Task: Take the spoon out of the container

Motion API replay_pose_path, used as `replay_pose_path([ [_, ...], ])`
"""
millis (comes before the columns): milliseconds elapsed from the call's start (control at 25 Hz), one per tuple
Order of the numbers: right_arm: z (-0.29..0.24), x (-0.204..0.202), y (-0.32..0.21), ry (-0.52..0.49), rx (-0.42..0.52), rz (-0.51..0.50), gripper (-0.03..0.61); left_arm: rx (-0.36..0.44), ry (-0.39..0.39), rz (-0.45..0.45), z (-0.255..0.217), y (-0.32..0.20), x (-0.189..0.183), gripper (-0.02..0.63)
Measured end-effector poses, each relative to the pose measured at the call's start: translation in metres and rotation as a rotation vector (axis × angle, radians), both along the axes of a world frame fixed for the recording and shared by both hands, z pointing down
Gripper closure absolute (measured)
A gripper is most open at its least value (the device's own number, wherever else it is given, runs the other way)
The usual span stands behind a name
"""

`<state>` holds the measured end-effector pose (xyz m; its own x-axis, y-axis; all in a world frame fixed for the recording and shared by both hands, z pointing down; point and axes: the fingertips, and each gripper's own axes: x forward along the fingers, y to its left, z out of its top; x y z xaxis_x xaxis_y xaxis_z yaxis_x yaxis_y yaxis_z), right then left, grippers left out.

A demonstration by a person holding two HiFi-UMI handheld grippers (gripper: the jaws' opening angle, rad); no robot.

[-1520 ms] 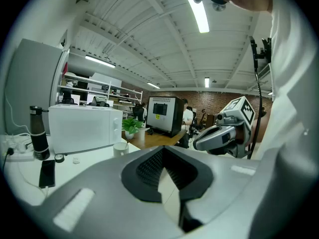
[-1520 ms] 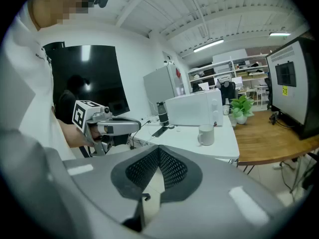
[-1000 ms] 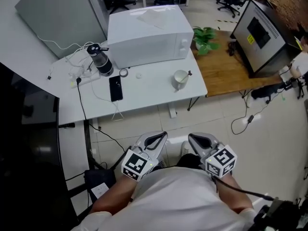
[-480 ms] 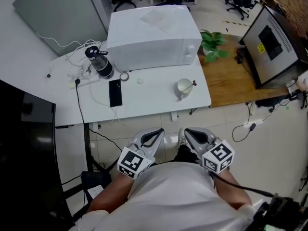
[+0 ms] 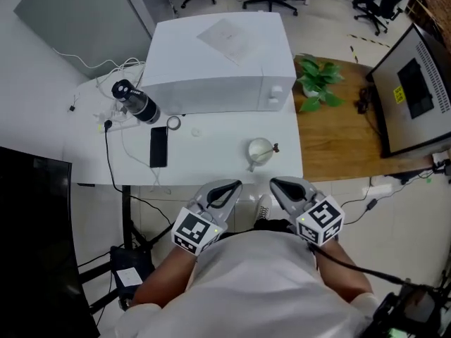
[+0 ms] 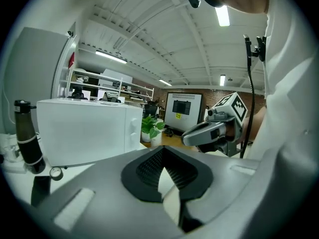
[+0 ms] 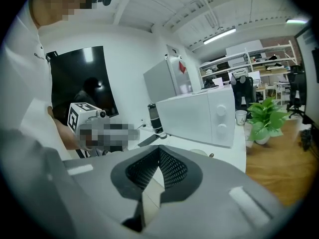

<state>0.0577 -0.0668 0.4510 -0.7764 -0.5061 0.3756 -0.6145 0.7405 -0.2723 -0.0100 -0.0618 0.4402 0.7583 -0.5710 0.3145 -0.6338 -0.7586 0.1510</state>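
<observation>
**A:** Where is the spoon sitting?

**B:** The spoon [image 5: 272, 147] is leaning inside the white mug [image 5: 258, 149], with its handle poking over the rim on the right. The mug is standing on the white desk [image 5: 211, 162], near the front edge and close to the right front corner.

**A:** And the tools?

**B:** The left tool [image 5: 235, 184] and the right tool [image 5: 275, 182] are hovering side by side over the tiled floor [image 5: 337, 190]. They are sitting just short of the desk's front edge, close to the person's chest. Each one's jaws are pressing tip to tip, with nothing between them.

**A:** Is any room showing around the mug?

**B:** Bare desk is lying open between the mug and the black phone [image 5: 158, 146] to its left. The microwave [image 5: 218, 62] is filling the back of the desk, well apart from the mug. A wooden desk [image 5: 345, 143] is sitting just beside the right edge.

**A:** What are the tool cameras adding?

**B:** The left gripper view is showing the right tool from the side with its marker cube [image 6: 231, 106], and a dark bottle [image 6: 27, 141] standing upright. The right gripper view is showing a paper cup [image 7: 241, 116] between the microwave and the potted plant [image 7: 264, 116]. I am not finding that cup in the head view.

**A:** Is any writing showing?

**B:** The screen [image 6: 183, 112] is carrying a yellow label, but its print is too small to read.
</observation>
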Motion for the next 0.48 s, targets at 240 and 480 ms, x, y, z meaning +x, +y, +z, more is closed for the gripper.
replay_pose_path([
  [240,0.009,0.026,-0.03,0.012,0.0,-0.073,0.572,0.031,-0.057,-0.083,0.004,-0.038,0.014,0.609],
  [480,0.02,0.031,-0.049,0.017,-0.024,-0.067,0.572,-0.003,-0.051,-0.101,0.013,-0.049,0.014,0.609],
])
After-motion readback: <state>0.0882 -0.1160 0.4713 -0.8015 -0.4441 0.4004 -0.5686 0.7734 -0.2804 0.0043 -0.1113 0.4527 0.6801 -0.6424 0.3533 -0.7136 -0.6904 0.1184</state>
